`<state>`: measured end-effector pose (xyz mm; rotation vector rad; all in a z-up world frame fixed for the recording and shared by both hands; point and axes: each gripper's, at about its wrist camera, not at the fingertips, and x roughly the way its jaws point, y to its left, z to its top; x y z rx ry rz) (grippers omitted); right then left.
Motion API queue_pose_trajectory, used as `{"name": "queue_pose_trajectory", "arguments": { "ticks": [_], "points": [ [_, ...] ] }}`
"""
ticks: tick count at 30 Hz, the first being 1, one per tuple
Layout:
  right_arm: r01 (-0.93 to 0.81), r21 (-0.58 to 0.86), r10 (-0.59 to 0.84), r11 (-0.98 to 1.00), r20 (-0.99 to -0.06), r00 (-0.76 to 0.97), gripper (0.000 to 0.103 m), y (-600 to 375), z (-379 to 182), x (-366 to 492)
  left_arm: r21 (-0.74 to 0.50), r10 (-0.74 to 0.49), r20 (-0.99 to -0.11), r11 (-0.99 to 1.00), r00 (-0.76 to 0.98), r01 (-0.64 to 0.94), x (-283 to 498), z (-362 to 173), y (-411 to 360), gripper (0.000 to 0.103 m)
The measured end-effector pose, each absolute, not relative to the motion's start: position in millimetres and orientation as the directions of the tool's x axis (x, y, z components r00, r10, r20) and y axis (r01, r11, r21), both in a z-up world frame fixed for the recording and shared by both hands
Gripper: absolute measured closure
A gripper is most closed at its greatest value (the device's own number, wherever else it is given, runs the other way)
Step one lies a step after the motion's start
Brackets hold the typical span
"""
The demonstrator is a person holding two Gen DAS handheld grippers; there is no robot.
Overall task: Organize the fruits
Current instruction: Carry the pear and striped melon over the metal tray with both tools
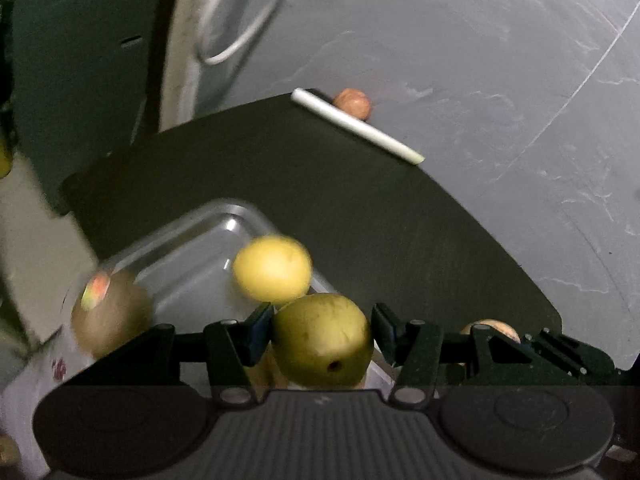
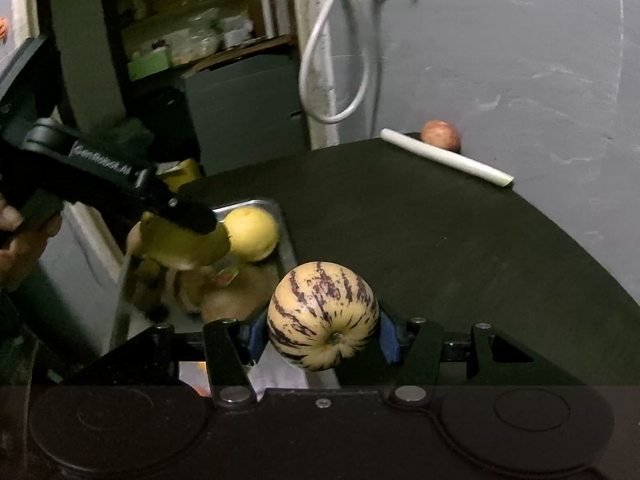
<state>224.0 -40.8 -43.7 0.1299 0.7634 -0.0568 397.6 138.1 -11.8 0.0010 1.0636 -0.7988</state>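
Dark and round-edged, our table [image 2: 440, 240] fills the middle of both views, with a grey wall behind it and cluttered shelves at the upper left of the right wrist view. At the table's far edge a white stick [image 2: 446, 157] lies with a reddish fruit [image 2: 441, 134] just behind it.

Our left claw [image 1: 322, 334] is clamped on a green fruit [image 1: 323, 340] at the lower centre of its view, hanging over a metal tray [image 1: 192, 256] at the lower left. A yellow fruit [image 1: 273, 267] sits in the tray just beyond it, and a brown fruit with a sticker [image 1: 110, 312] shows at the left, blurred.

Our right claw [image 2: 323, 334] is clamped on a striped melon [image 2: 322, 315], held at the tray's [image 2: 286, 236] near right corner, with the left claw [image 2: 188, 216] visible at the left of that view.

We judge both fruits are headed for the tray. The risk is crowding: the tray already looks full, so a dropped round fruit could roll off onto the table or knock the yellow fruit [image 2: 252, 233] out. Both claws converging on one spot could also collide, and the smooth melon could slip if the grip loosens early.
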Motion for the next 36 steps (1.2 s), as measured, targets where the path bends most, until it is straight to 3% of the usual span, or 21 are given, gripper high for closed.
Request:
{"name": "queue_pose_trajectory", "arguments": {
  "ticks": [8, 9, 10, 11, 17, 22, 36],
  "points": [
    [0.071, 0.107, 0.029, 0.992, -0.722, 0.691, 0.047, -18, -53, 213, -0.336, -0.543, -0.796, 0.765, 0.268, 0.55, 362, -20, 176, 0.049],
    [0.071, 0.104, 0.027, 0.992, -0.725, 0.688, 0.047, -15, -55, 211, -0.336, -0.542, -0.797, 0.765, 0.267, 0.55, 361, -21, 179, 0.056],
    [0.07, 0.102, 0.026, 0.992, -0.728, 0.685, 0.047, -13, -56, 211, -0.336, -0.545, -0.794, 0.762, 0.269, 0.553, 359, -21, 181, 0.076],
    [0.073, 0.101, 0.025, 0.992, -0.731, 0.682, 0.047, -11, -58, 210, -0.342, -0.56, -0.784, 0.749, 0.267, 0.567, 359, -20, 184, 0.077],
    [0.103, 0.09, 0.002, 0.991, -0.763, 0.647, 0.047, -4, -78, 214, -0.256, -0.542, -0.788, 0.719, 0.291, 0.647, 352, -32, 171, 0.076],
    [0.117, 0.081, -0.013, 0.99, -0.767, 0.642, 0.047, -3, -85, 221, -0.318, -0.565, -0.786, 0.718, 0.252, 0.619, 352, -53, 174, 0.076],
    [0.112, 0.008, -0.063, 0.994, -0.783, 0.619, 0.047, 5, -87, 229, -0.337, -0.558, -0.805, 0.709, 0.201, 0.62, 364, -64, 178, 0.075]
  ]
}}
